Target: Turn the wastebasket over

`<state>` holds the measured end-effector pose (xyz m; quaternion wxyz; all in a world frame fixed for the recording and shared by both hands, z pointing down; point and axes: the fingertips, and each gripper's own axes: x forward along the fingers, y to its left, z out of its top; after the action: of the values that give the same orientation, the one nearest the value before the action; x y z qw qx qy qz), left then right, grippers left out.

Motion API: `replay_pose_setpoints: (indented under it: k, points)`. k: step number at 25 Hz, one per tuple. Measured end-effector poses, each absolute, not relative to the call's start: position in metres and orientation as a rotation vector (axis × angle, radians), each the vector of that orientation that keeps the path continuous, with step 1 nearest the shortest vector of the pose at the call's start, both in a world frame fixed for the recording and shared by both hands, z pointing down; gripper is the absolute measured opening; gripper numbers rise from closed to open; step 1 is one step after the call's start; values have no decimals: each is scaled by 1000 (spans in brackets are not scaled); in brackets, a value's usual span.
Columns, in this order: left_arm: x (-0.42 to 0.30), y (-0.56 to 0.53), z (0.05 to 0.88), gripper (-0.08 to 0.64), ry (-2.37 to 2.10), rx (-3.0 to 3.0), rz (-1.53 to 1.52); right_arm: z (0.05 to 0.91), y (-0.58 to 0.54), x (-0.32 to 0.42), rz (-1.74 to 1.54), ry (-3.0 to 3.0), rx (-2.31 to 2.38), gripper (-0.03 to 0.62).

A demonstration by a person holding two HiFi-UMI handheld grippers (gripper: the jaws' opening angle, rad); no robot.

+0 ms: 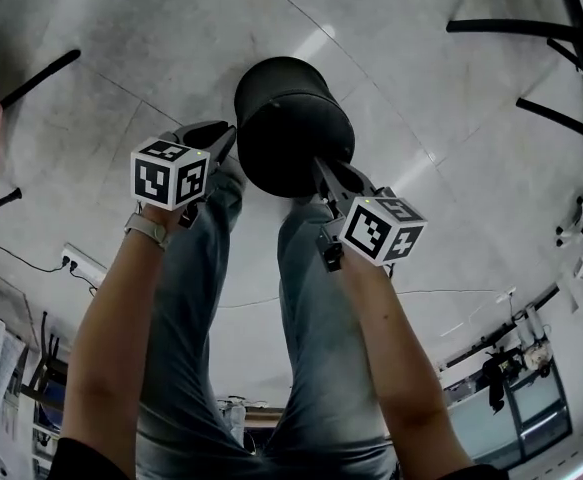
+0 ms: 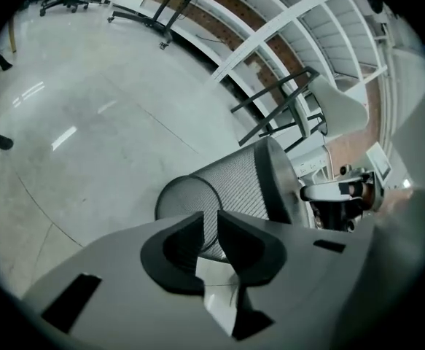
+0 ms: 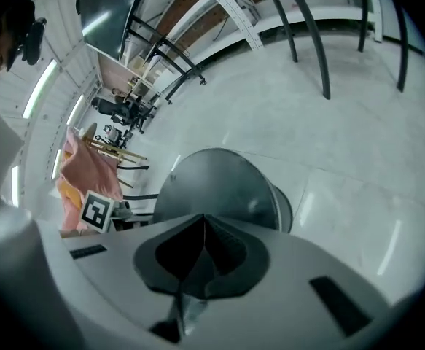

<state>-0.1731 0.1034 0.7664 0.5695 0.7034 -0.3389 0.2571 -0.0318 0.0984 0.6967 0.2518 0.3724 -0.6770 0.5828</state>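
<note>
**Head view:** A black round wire-mesh wastebasket (image 1: 291, 118) is over the shiny grey floor (image 1: 151, 48), just in front of the person's legs in blue jeans (image 1: 321, 348). Its flat round end faces up at the camera, and the rest of it points away from the person. Can't tell if it rests on the floor. The left gripper (image 1: 226, 148) has its tips at the wastebasket's left edge. The right gripper (image 1: 321, 173) has its tips at the lower right edge. There is a pale watch strap (image 1: 146, 228) on the left wrist. A white power strip (image 1: 81, 265) lies on the floor at the left.

**Left gripper view:** The left gripper (image 2: 209, 221) has its jaws nearly together w/ only a thin gap. They pinch the edge of the wastebasket's (image 2: 241, 177) small end, and mesh shows in the gap. The wastebasket leans, w/ the small end near the jaws & the dark solid rim band further off at the right. Black metal frames (image 2: 278, 111) stand on the floor behind it.

**Right gripper view:** The right gripper (image 3: 203, 221) has its jaws pressed tight together, w/ nothing btw them. The tips sit in front of the wastebasket's (image 3: 216, 184) smooth grey flat end; can't tell if they touch it. A pink cloth (image 3: 81, 170) hangs at the left.
</note>
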Motion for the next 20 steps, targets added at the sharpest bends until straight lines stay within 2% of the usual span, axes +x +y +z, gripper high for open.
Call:
replay_pose_setpoints:
  k: [12, 20]
  points:
    - [-132, 67, 770, 49, -850, 1634, 578, 701, 71, 9, 1496, -1843, 1147, 10]
    - [-129, 63, 758, 51, -856, 1649, 601, 701, 62, 11, 1463, -1872, 1111, 11]
